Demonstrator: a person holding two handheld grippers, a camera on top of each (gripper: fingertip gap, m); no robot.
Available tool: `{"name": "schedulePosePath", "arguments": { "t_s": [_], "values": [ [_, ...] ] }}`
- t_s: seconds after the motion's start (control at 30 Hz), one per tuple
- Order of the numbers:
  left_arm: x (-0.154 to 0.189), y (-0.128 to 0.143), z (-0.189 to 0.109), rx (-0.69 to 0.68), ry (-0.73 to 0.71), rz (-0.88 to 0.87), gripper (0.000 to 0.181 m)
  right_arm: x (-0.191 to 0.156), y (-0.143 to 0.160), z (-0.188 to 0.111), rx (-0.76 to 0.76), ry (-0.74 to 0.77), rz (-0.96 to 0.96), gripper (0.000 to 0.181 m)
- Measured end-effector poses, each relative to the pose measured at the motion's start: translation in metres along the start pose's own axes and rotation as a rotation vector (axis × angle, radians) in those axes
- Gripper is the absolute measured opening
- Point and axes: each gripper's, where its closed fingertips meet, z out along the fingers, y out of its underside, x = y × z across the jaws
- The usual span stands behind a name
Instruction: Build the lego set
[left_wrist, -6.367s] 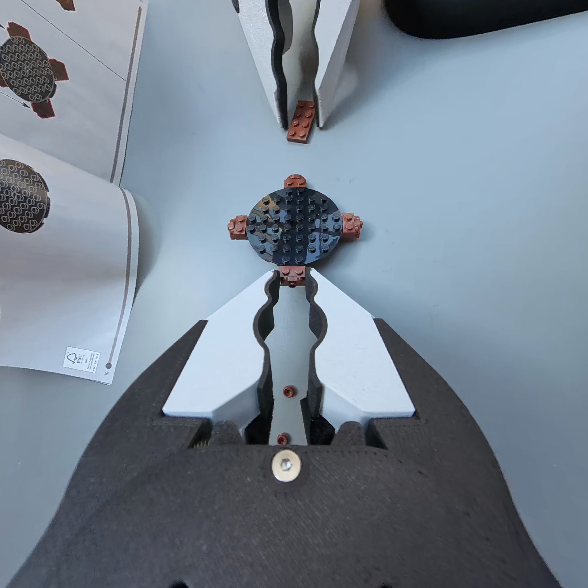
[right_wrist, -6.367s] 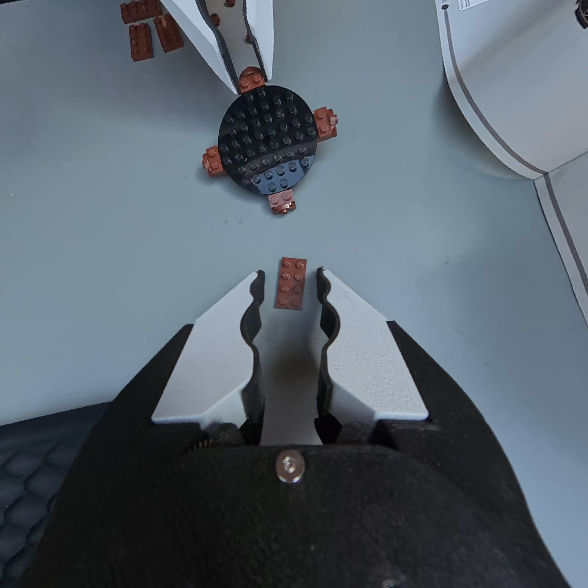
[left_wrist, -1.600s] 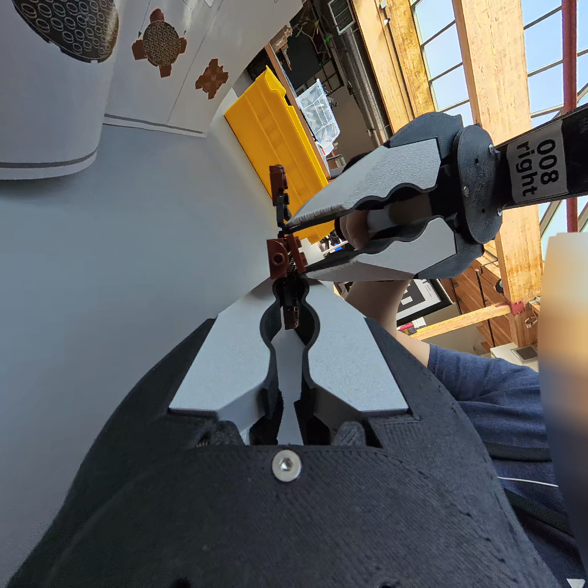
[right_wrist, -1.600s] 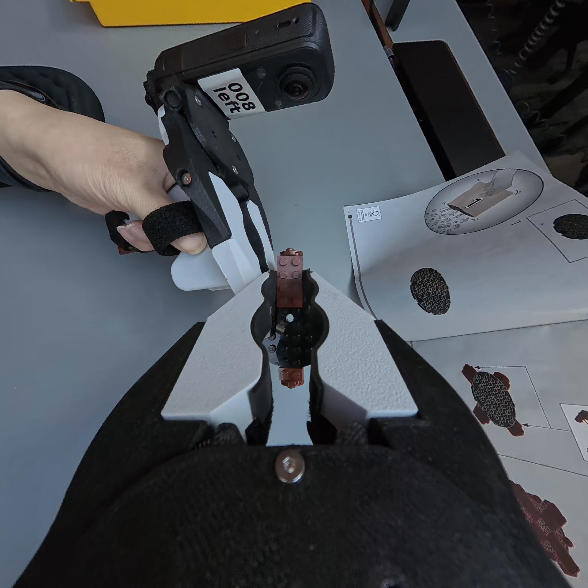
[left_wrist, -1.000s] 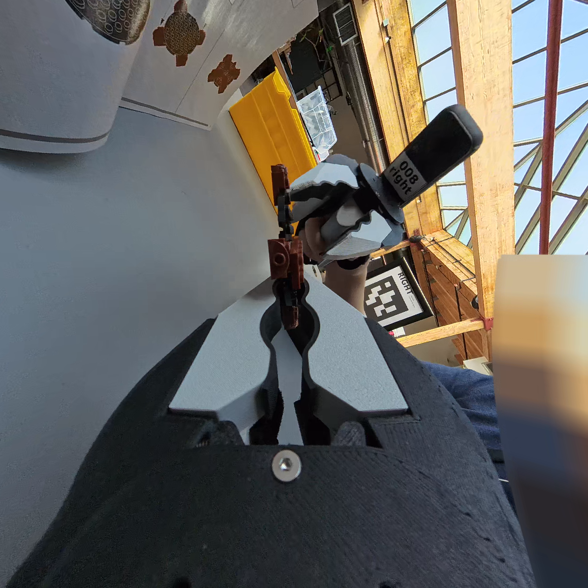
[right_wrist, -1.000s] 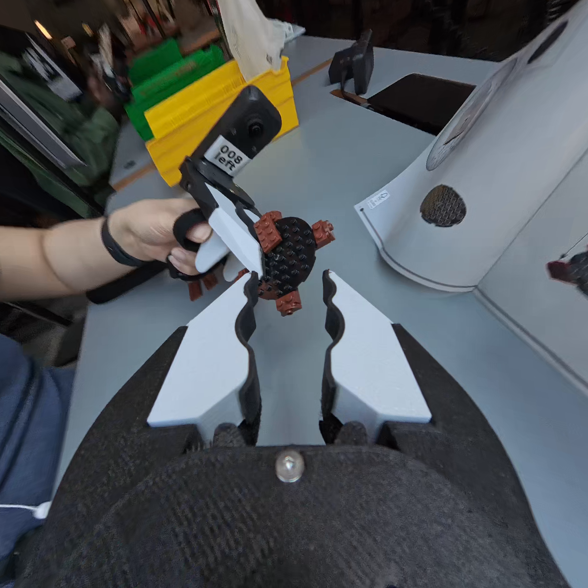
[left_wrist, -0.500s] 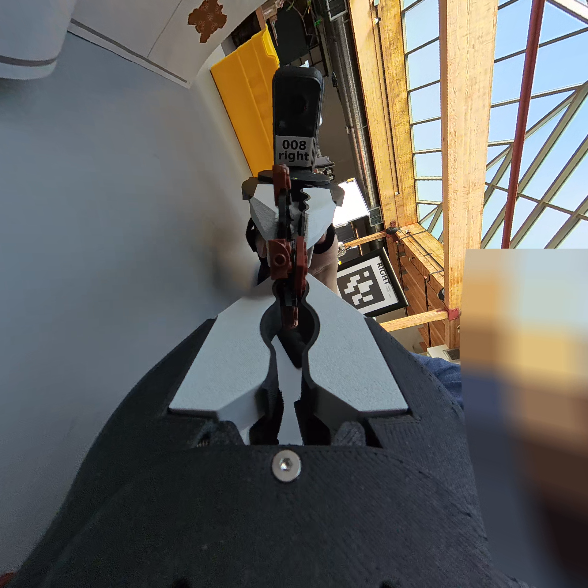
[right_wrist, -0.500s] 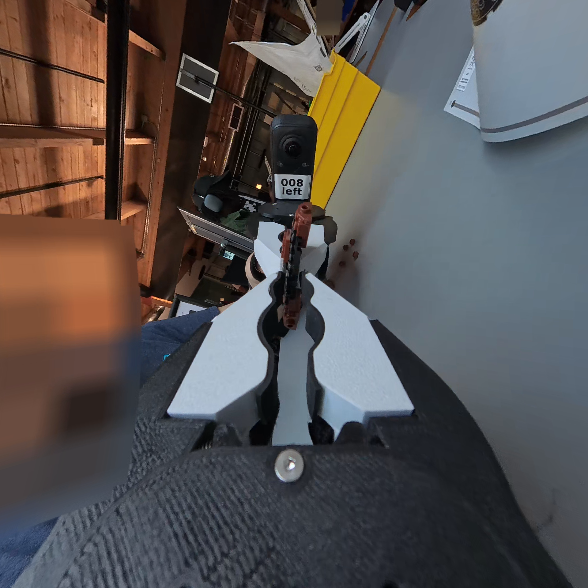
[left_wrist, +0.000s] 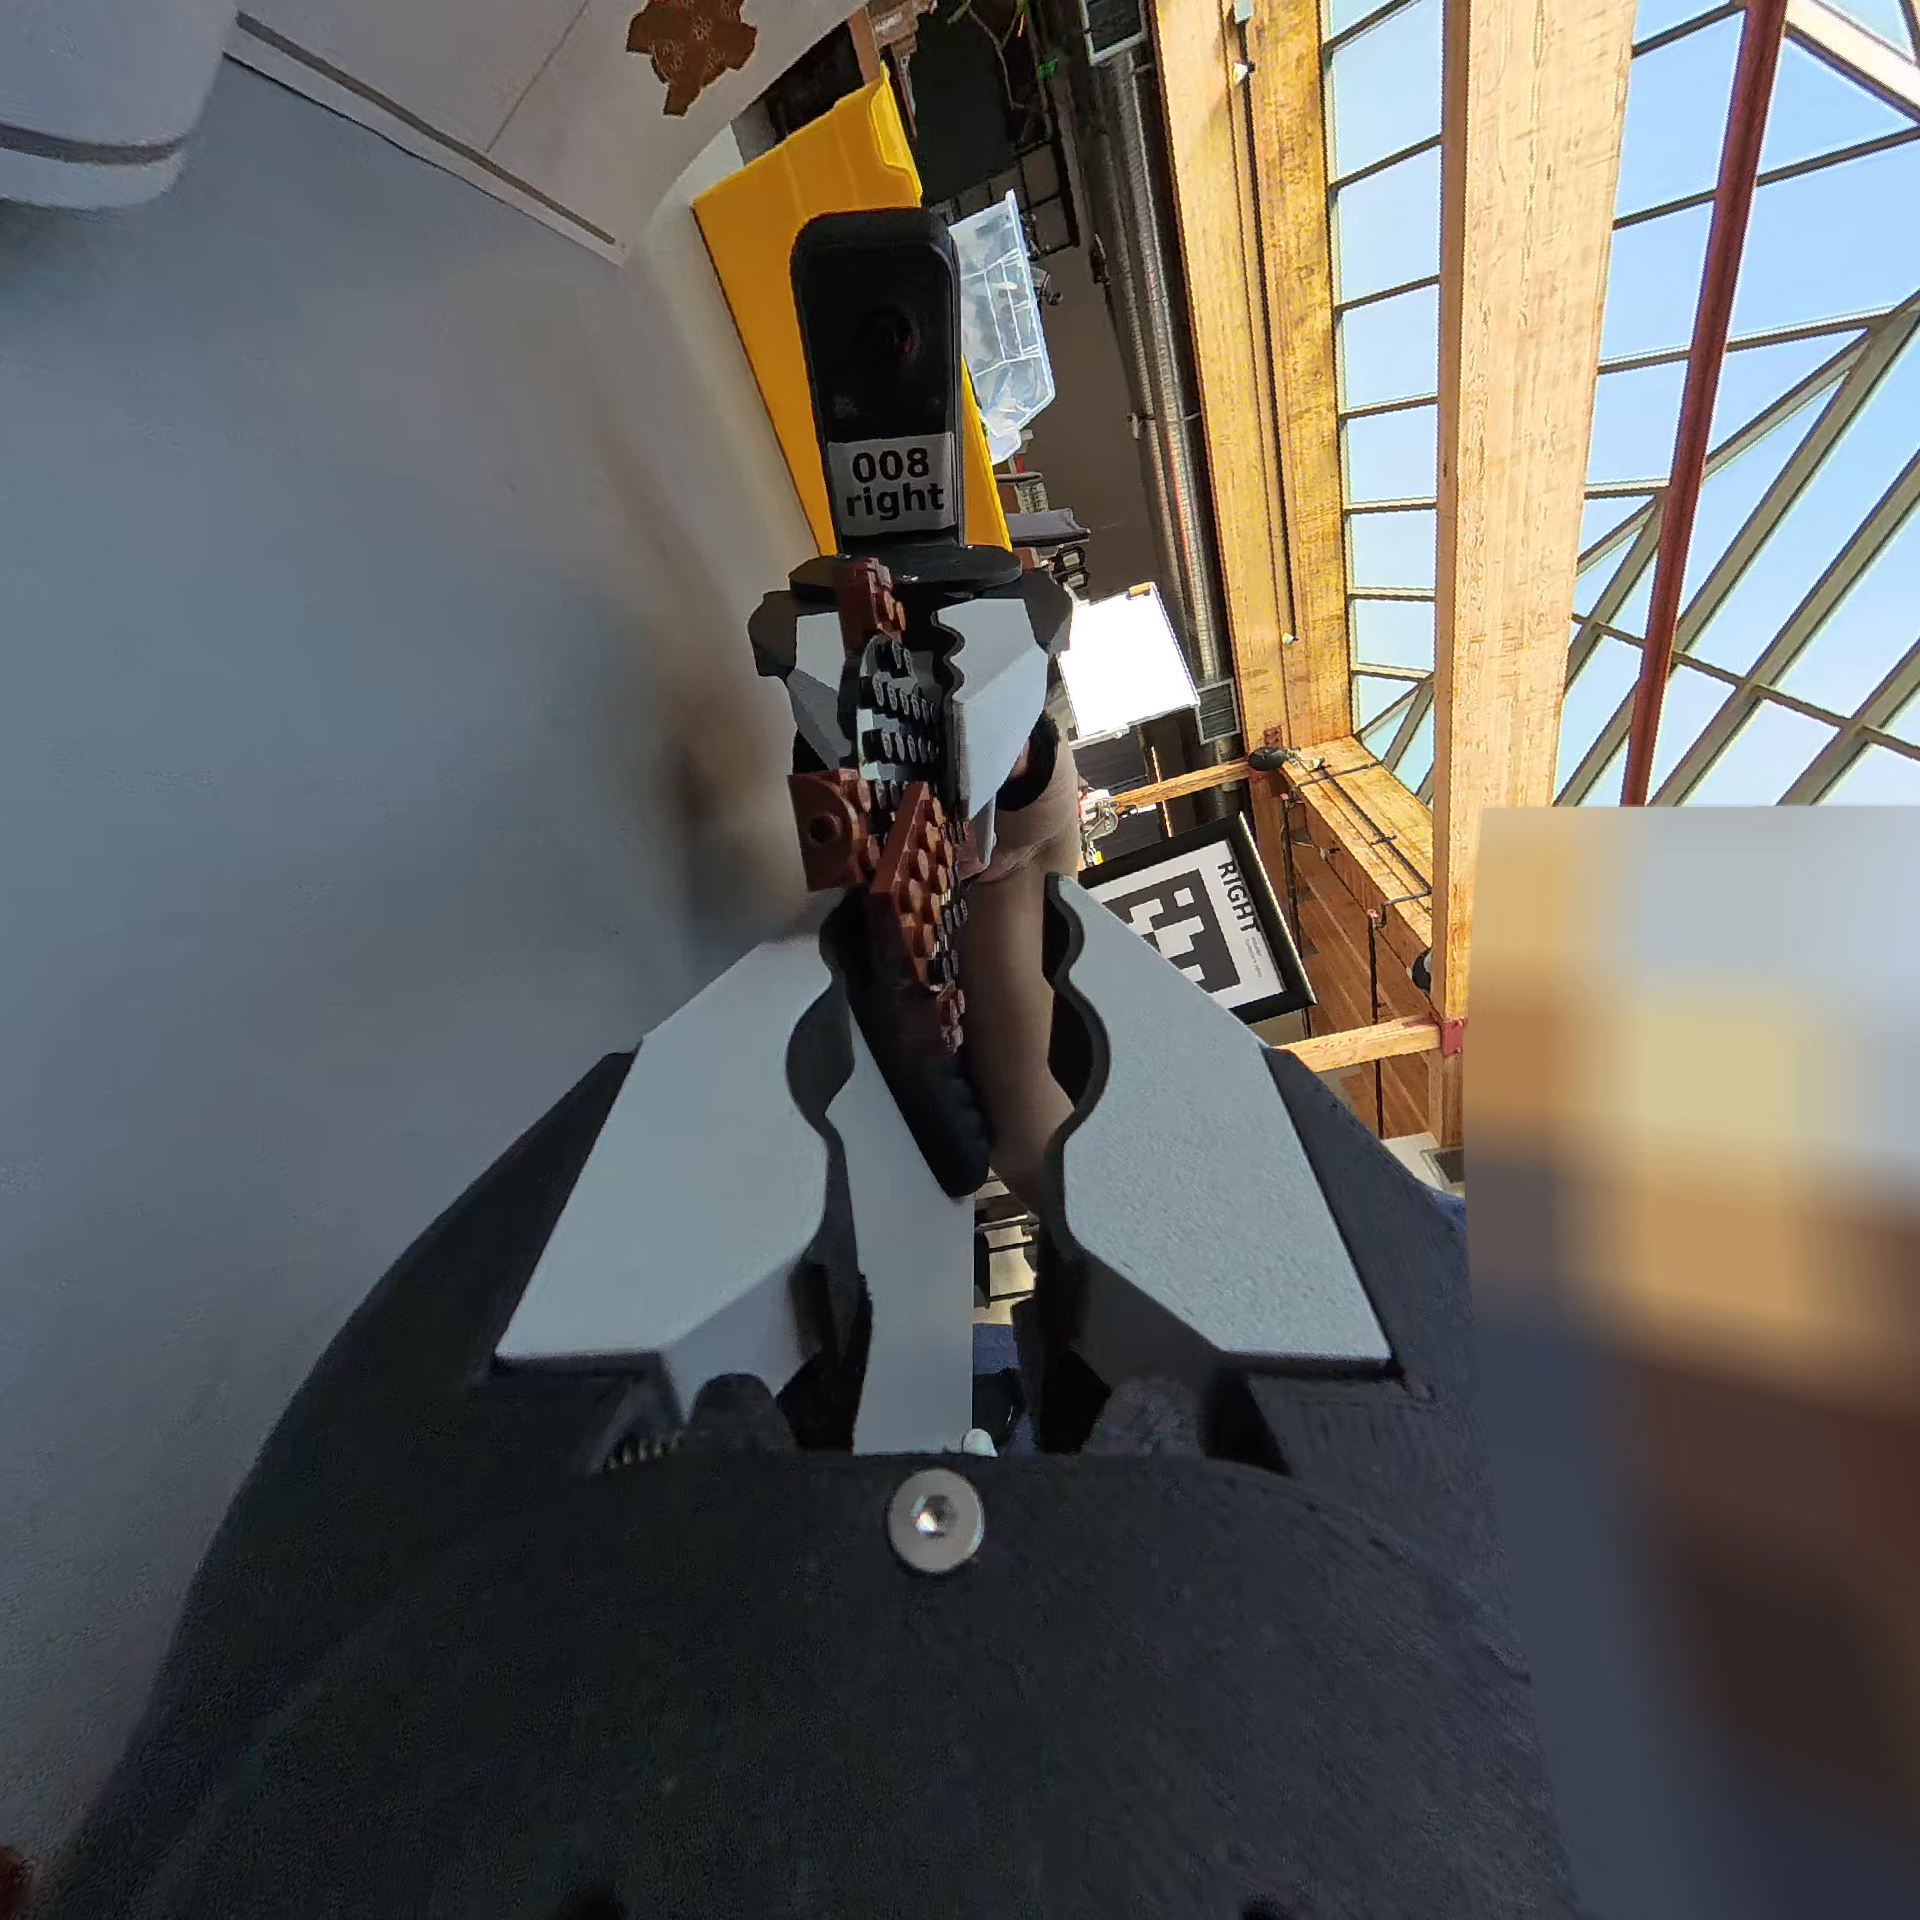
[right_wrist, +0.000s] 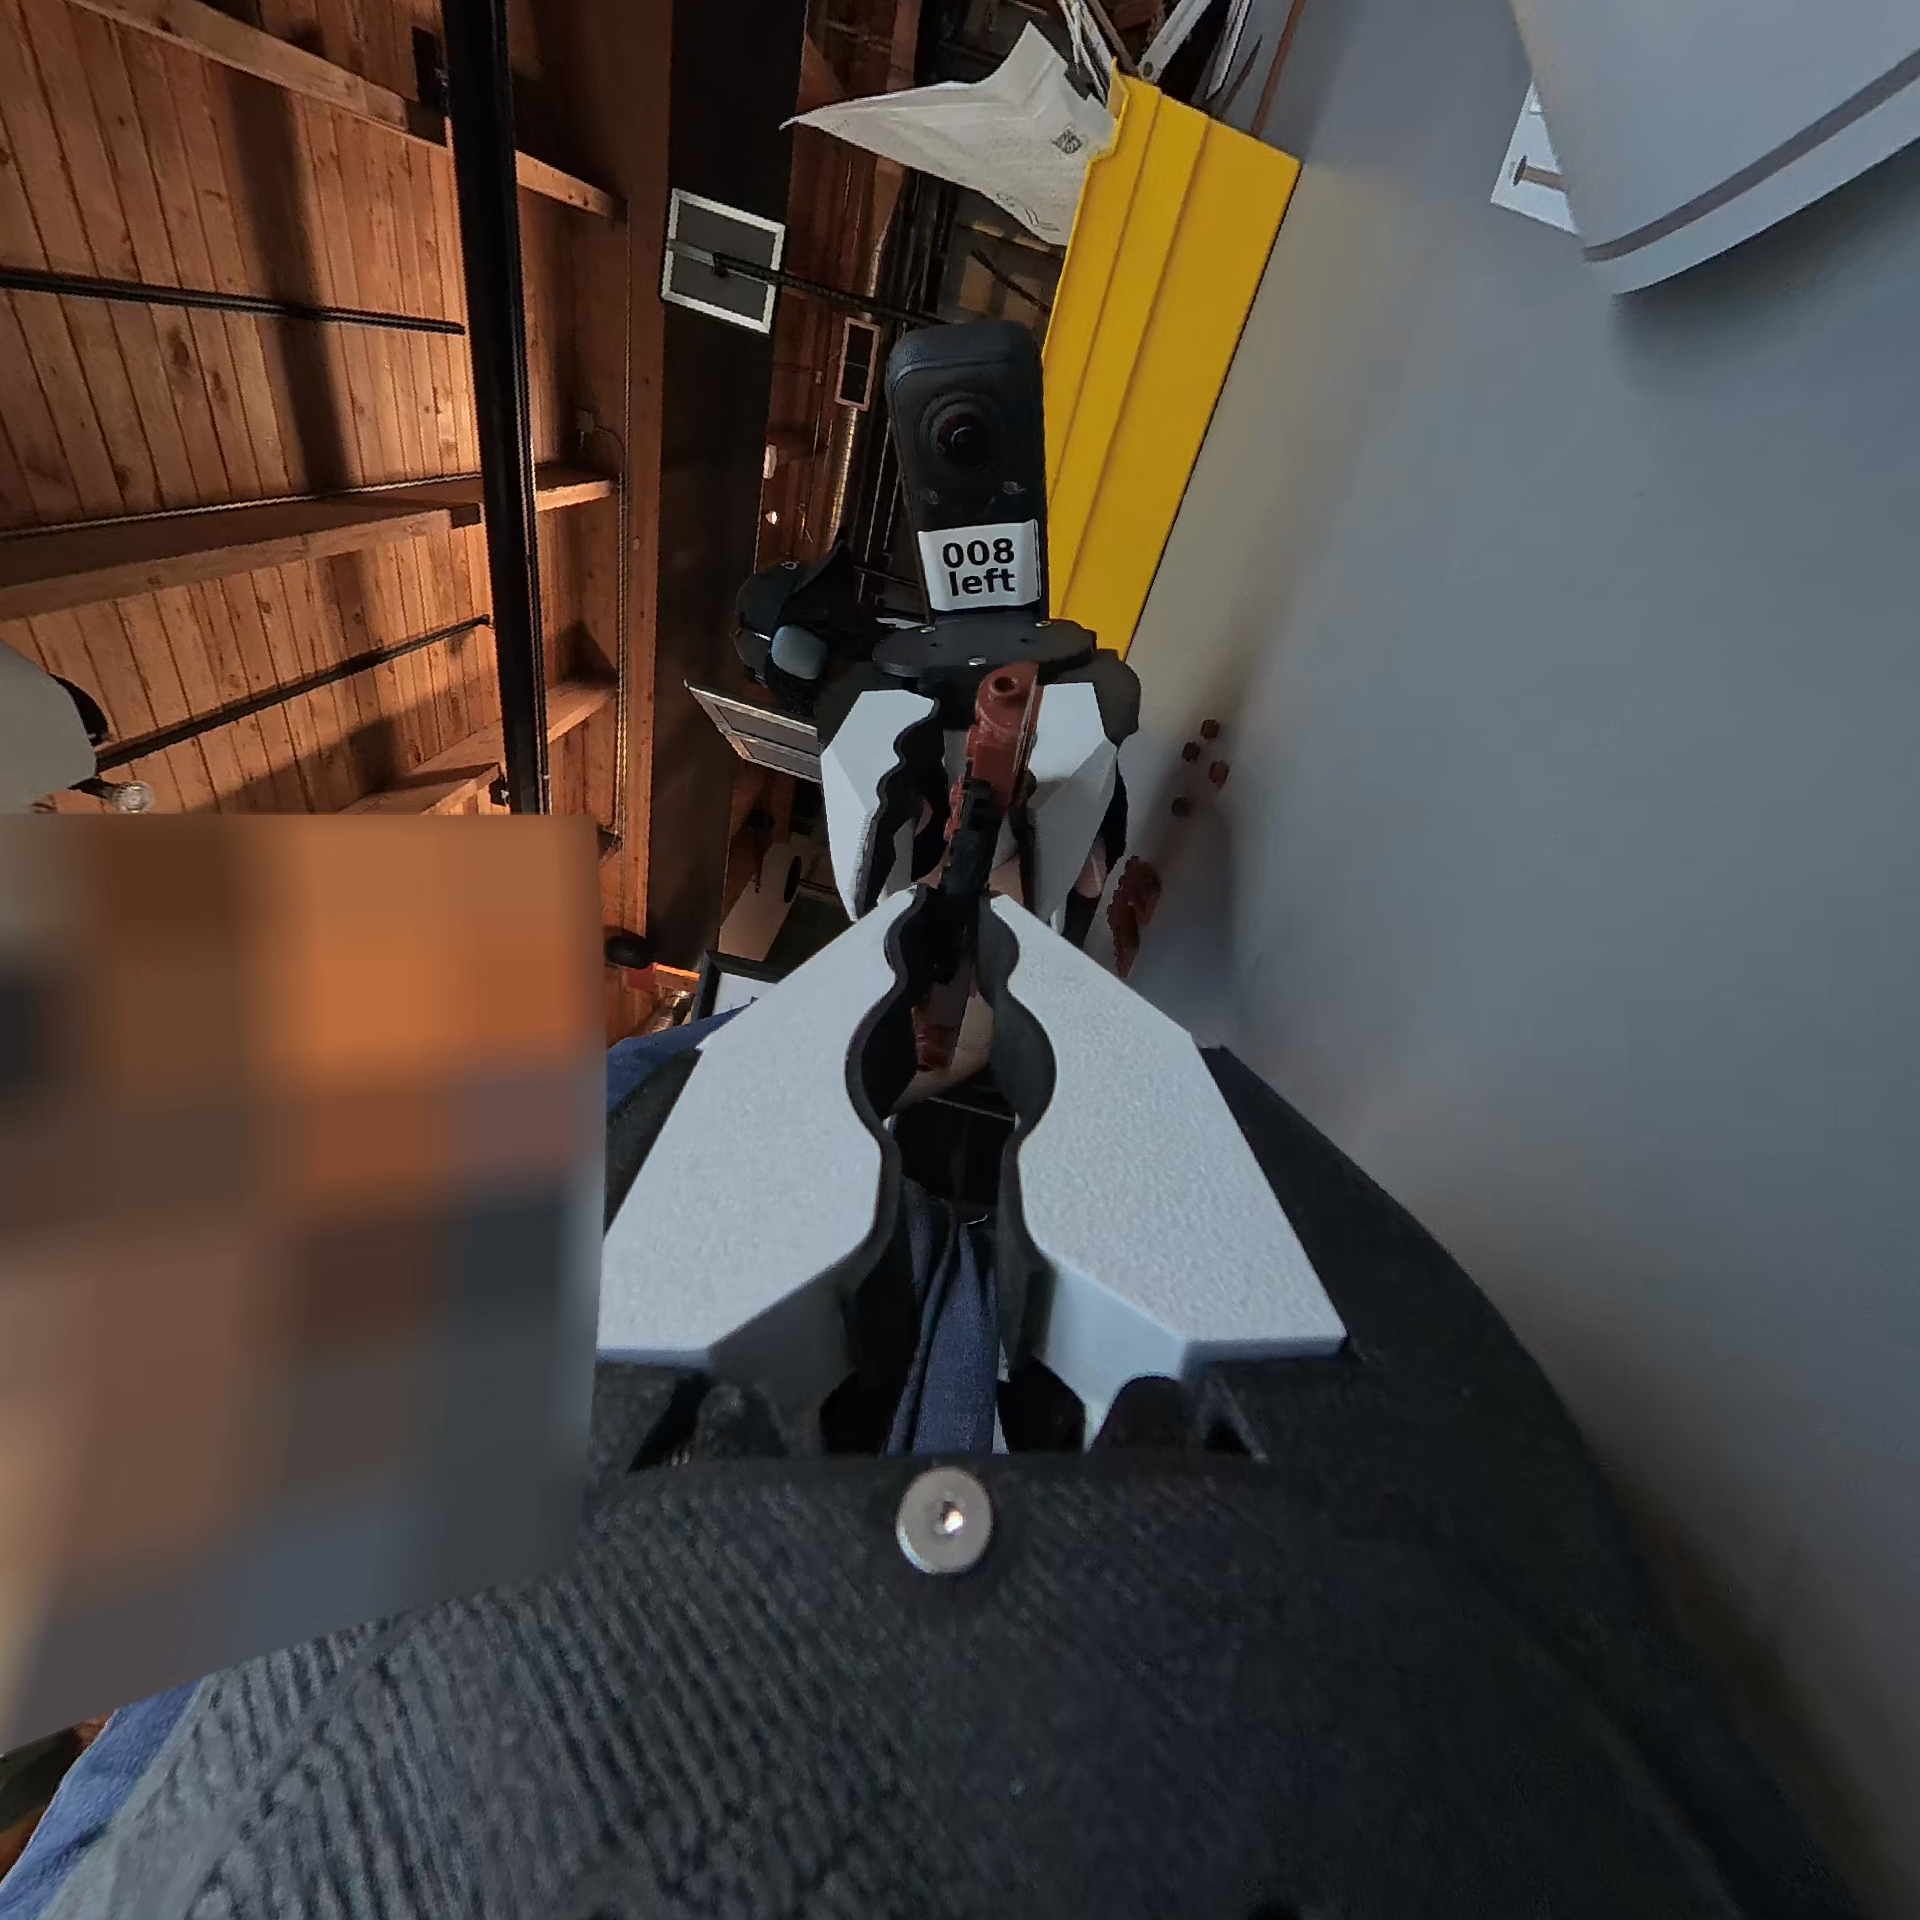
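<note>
A black round studded plate with reddish-brown bricks at its rim is held in the air, on edge, between both grippers. A brown 2x4 plate sits on its studs. My right gripper is shut on the round plate, seen edge-on. My left gripper is open, its fingers spread on either side of the plate's near edge without pinching it. The right gripper also shows opposite in the left wrist view, and the left gripper shows in the right wrist view.
Both views are rolled sideways, with the grey table standing like a wall. A yellow bin sits at the table's far side. The instruction booklet lies on the table. Loose brown bricks lie on the table near the left gripper. Both grippers' tips are close together, under 4 cm apart.
My left gripper has opened and let go of the round plate. The right gripper, which closed on it half a second ago, holds it alone. The plate has tilted slightly.
</note>
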Motion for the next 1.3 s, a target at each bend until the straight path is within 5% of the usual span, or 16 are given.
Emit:
{"name": "schedulePosePath", "arguments": {
  "t_s": [0.23, 0.4, 1.0, 1.3],
  "values": [
    [0.002, 0.006, -0.006, -0.080, -0.022, 0.055, 0.047, -0.007, -0.002, -0.007, 0.003, -0.060, 0.030, 0.008],
    [0.006, 0.007, -0.008, -0.099, -0.036, 0.104, 0.004, -0.008, 0.000, -0.007, -0.013, -0.090, 0.052, 0.008],
    [-0.001, 0.007, -0.030, -0.184, -0.084, 0.079, 0.002, 0.010, 0.004, -0.010, -0.070, 0.011, -0.001, 0.005],
    [0.028, 0.035, -0.020, -0.697, -0.234, 0.083, 0.002, 0.004, 0.018, -0.002, -0.149, -0.054, 0.013, 0.005]
  ]
}}
